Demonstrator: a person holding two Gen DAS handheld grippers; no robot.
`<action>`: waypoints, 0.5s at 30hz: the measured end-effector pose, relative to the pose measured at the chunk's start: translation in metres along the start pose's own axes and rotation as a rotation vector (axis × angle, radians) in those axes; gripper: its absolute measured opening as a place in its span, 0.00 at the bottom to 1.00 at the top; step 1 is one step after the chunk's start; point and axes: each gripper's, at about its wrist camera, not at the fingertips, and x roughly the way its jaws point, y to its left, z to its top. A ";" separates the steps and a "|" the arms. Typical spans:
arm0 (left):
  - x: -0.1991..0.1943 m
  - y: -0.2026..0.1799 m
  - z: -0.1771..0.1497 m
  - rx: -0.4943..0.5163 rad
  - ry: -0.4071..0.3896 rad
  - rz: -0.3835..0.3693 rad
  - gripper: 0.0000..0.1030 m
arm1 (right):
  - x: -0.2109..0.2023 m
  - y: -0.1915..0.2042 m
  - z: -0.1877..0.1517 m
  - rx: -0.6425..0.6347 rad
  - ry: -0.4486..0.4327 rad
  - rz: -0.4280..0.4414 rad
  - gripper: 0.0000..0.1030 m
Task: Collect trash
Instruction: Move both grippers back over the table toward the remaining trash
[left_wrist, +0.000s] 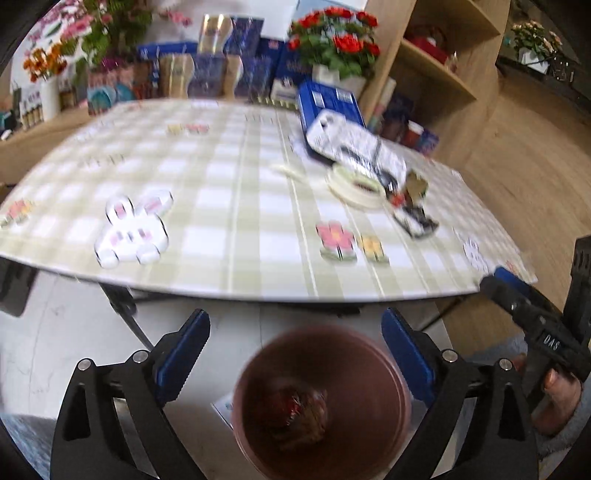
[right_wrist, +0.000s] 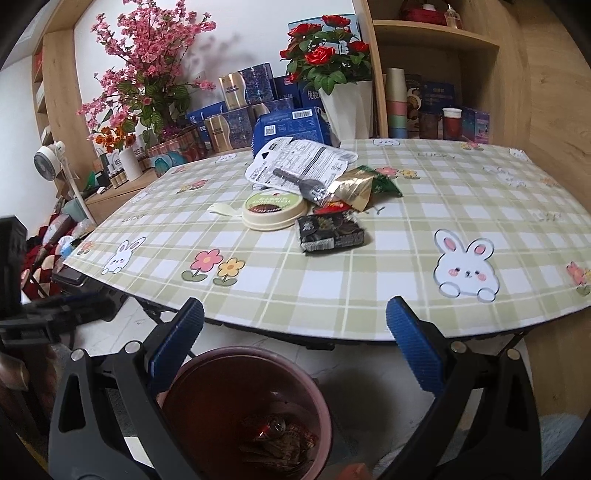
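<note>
Left claw (left_wrist: 295, 350), right claw (right_wrist: 295, 343): black frames, blue ribbed pads, silver screws; grey sleeve (left_wrist: 565, 439)

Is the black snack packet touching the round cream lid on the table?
Apart. The right wrist view shows a strip of tablecloth between the black snack packet and the round cream lid.

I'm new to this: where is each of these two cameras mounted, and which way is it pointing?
Left wrist view: sits on the left gripper, looking past its open blue fingers down into the brown bin and across the checked table; the right gripper and a hand show at the right edge.
Right wrist view: sits on the right gripper, open, facing the same bin and the table's wrappers.
Both share the bin, table, cream lid and red roses.
</note>
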 end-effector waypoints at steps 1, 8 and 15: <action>-0.001 0.002 0.003 0.000 -0.011 0.005 0.89 | 0.000 0.000 0.002 -0.006 -0.001 -0.004 0.95; -0.010 0.005 0.035 0.015 -0.081 0.030 0.89 | 0.002 -0.011 0.022 -0.025 -0.007 -0.057 0.95; -0.013 0.002 0.056 0.039 -0.114 0.030 0.89 | 0.021 -0.027 0.038 -0.024 0.080 -0.067 0.95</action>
